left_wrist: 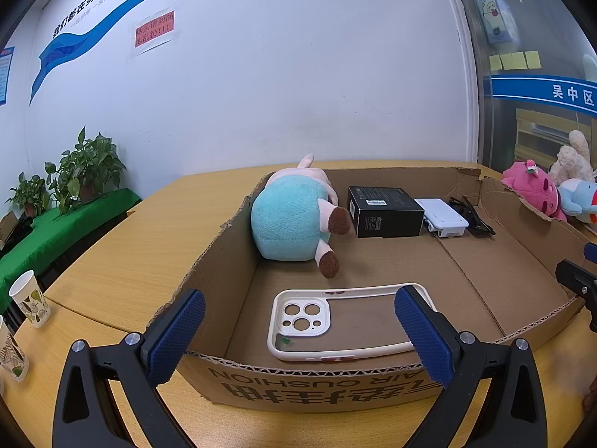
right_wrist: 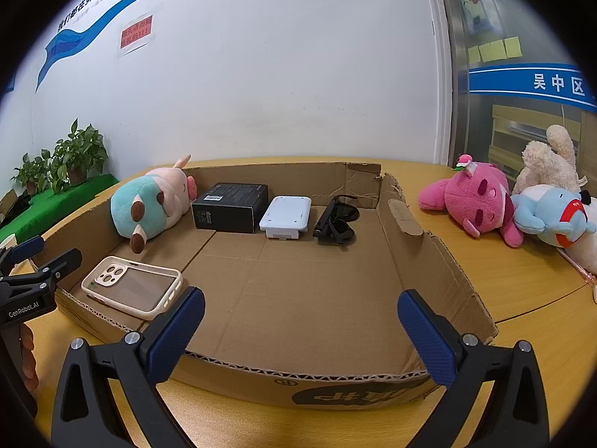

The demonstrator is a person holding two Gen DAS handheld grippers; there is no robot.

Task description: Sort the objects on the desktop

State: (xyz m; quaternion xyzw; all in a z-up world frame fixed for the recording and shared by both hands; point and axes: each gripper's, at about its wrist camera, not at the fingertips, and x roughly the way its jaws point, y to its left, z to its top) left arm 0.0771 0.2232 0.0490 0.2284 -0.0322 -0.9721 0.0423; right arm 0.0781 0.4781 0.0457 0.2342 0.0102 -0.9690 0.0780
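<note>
Both the left gripper and the right gripper hover wide and empty at the near rim of the cardboard box on the counter. Inside lie a phone case, a plush pig, a black box, a white case and sunglasses. Three more plush toys sit on the counter right of the box.

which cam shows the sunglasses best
The right wrist view: the black sunglasses lie whole and unobstructed in the cardboard box, right of the white device. The left wrist view shows them only small, partly behind the white device.
</note>
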